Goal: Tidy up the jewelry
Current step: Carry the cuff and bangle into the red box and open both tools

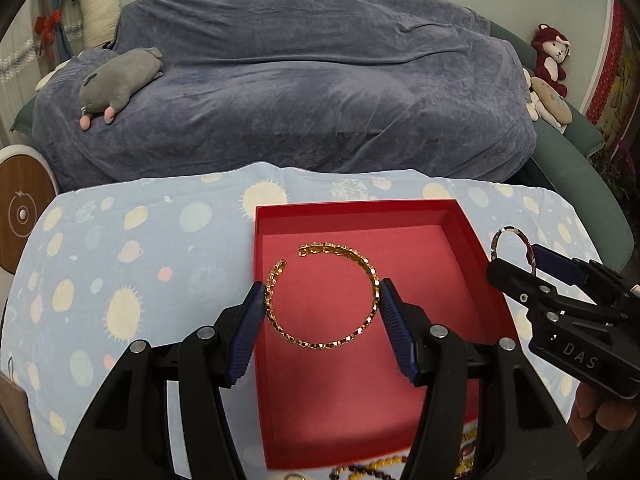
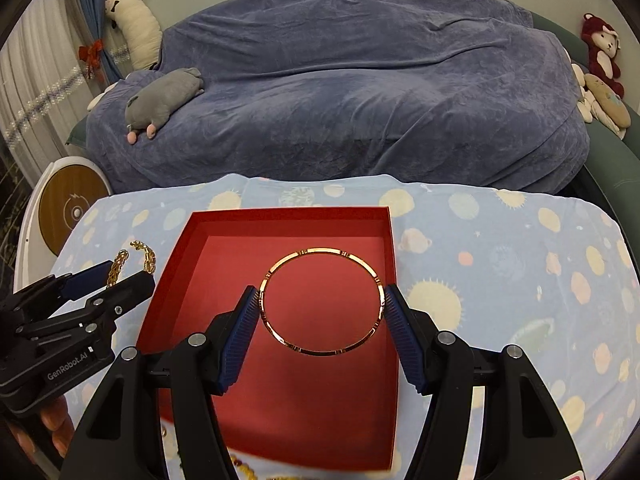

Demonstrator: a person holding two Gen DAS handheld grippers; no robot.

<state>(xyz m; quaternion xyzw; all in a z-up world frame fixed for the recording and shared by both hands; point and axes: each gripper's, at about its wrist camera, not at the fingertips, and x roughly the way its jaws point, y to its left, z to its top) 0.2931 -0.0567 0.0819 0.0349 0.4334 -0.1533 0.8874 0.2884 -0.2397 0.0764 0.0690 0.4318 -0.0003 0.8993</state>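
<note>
Red shallow cardboard box (image 1: pixel 472 248) on planet-print blue cloth over desk (image 1: pixel 120 264). Left gripper (image 1: pixel 322 312) jaws clamp open gold chain-link bangle (image 1: pixel 344 254); right gripper (image 2: pixel 322 312) jaws clamp thin rose-gold hoop bangle (image 2: pixel 320 251), both above box. Beaded jewellery (image 1: pixel 384 466) near front edge.

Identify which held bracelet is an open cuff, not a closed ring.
The gold chain-link bracelet in the left tongs; the right tongs hold a closed hoop bangle.
</note>
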